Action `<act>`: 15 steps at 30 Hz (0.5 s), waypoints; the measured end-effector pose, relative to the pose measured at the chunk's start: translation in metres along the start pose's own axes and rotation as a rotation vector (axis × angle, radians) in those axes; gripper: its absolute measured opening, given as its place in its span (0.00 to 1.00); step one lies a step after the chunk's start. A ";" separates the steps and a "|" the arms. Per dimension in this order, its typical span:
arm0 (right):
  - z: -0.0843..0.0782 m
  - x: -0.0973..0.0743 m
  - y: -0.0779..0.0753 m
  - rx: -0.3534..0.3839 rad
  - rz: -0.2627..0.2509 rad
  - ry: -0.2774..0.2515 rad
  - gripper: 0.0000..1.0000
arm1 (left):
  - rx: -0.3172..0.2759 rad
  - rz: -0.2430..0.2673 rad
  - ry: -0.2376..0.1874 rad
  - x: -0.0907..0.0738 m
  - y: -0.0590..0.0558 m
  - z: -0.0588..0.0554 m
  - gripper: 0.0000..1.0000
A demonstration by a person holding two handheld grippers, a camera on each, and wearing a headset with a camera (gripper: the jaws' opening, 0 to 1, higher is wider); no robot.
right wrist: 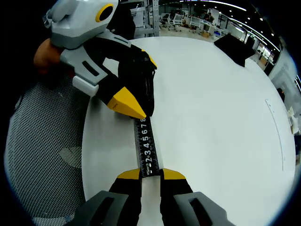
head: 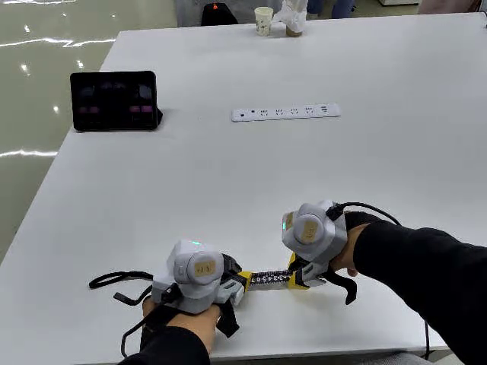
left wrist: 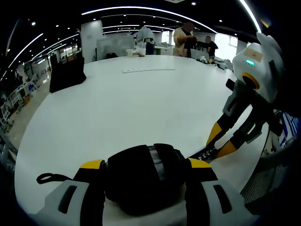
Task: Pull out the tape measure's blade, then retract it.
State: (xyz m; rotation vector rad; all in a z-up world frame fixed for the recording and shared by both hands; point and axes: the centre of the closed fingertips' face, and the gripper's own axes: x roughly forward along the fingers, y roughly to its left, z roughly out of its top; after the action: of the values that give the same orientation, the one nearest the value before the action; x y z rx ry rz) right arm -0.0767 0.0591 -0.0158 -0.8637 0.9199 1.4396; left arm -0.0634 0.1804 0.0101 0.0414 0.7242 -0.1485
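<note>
With your left claw [left wrist: 146, 165] clamped round the tape measure [left wrist: 141, 188] at the near edge of the bench [head: 266, 175] and your right claw [right wrist: 150, 175] pinching the barely drawn blade [right wrist: 145, 141] just beyond, you needed a straight, level pull.

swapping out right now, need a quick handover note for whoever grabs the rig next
Left gripper: shut on the case, low at the near edge of the table; I cannot tell if the case touches it.
Right gripper: shut on the tip of the blade.
Done: a short length of blade is out, stretched straight between the two grippers, with digits up to 8 showing.
Left: probably pull the blade out further, then let it retract into the case.
</note>
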 end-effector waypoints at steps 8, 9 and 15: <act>0.004 0.001 0.001 -0.003 0.002 -0.010 0.11 | 0.000 -0.001 0.000 0.000 0.000 0.000 0.64; 0.005 0.001 0.001 -0.004 0.002 -0.011 0.11 | 0.000 -0.001 0.000 0.000 0.000 0.000 0.64; 0.008 0.003 0.001 -0.007 0.006 -0.019 0.11 | -0.001 -0.002 0.001 0.000 0.000 0.000 0.64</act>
State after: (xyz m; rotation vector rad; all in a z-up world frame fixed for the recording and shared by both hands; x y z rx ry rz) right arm -0.0781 0.0671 -0.0151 -0.8511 0.9044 1.4545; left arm -0.0632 0.1807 0.0098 0.0402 0.7251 -0.1499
